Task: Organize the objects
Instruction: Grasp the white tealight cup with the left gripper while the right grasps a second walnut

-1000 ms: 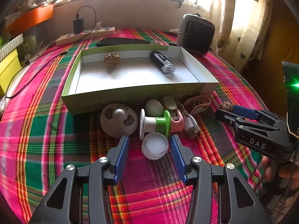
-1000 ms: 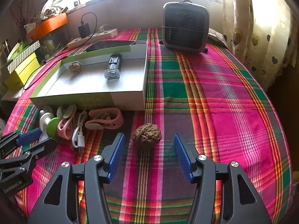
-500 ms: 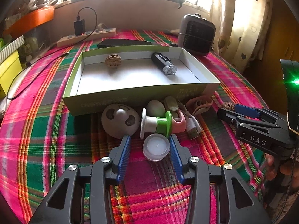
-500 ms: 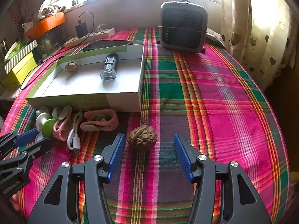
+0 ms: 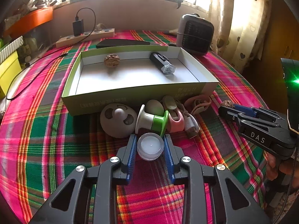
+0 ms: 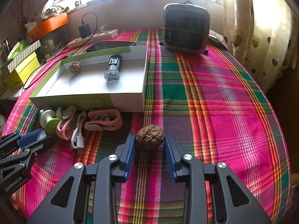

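Left fingers (image 5: 150,147) just closed onto candle (image 5: 150,146); right fingers (image 6: 150,143) closing, pinching walnut (image 6: 150,139). Candle's base hidden.

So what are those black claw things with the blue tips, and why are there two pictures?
They are grabbers; a person holds one in each hand. Each carries a camera looking along its fingers, so you get two pictures. The left gripper has just closed on a small white candle. The right gripper has just been closing around a walnut. Both sit on a checked tablecloth. Behind is a shallow box with another walnut and a small flashlight inside.
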`<state>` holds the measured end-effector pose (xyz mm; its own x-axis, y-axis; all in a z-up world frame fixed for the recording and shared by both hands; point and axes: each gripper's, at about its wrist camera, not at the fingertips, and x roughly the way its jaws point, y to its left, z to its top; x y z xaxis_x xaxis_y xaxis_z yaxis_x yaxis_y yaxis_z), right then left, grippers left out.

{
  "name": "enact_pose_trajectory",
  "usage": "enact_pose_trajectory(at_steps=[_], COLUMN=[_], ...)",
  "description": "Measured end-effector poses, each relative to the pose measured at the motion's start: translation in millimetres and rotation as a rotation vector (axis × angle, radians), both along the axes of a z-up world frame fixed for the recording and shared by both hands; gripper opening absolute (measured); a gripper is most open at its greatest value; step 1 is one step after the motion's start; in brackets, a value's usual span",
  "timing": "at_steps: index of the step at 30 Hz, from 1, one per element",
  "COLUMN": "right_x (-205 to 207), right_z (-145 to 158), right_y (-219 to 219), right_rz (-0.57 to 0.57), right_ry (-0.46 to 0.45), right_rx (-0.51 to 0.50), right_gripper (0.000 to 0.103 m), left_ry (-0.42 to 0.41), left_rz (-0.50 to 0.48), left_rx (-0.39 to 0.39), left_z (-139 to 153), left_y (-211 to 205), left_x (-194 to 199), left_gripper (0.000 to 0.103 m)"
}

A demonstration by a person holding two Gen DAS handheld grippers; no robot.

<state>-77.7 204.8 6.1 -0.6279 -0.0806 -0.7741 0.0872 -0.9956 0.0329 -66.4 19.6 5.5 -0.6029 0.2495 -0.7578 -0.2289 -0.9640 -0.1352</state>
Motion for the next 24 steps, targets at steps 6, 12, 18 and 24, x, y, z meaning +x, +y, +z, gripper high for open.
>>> enact_pose_trajectory(at_steps=[6, 12, 18, 24], right_x=[0.8, 1.2, 1.6, 1.3], right_z=[-0.2, -0.3, -0.3, -0.2], right_y=[-1.0, -0.7, -0.8, -0.8], right_rz=[0.008, 0.009, 0.008, 0.009], right_ry=[0.001, 0.0, 0.001, 0.001], right_rx=[-0.001, 0.0, -0.001, 0.001], right_gripper=[0.033, 0.033, 0.033, 0.033], left_ry=[0.001, 0.002, 0.003, 0.004], left_rz=[0.0, 0.0, -0.002, -0.003], left_rx=[-0.005, -0.006, -0.008, -0.01], left_z=[0.2, 0.4, 0.4, 0.7], left_y=[-0.4, -0.3, -0.2, -0.3], left_x=[0.4, 0.2, 0.1, 1.2], left_gripper=[0.026, 0.026, 0.026, 0.026])
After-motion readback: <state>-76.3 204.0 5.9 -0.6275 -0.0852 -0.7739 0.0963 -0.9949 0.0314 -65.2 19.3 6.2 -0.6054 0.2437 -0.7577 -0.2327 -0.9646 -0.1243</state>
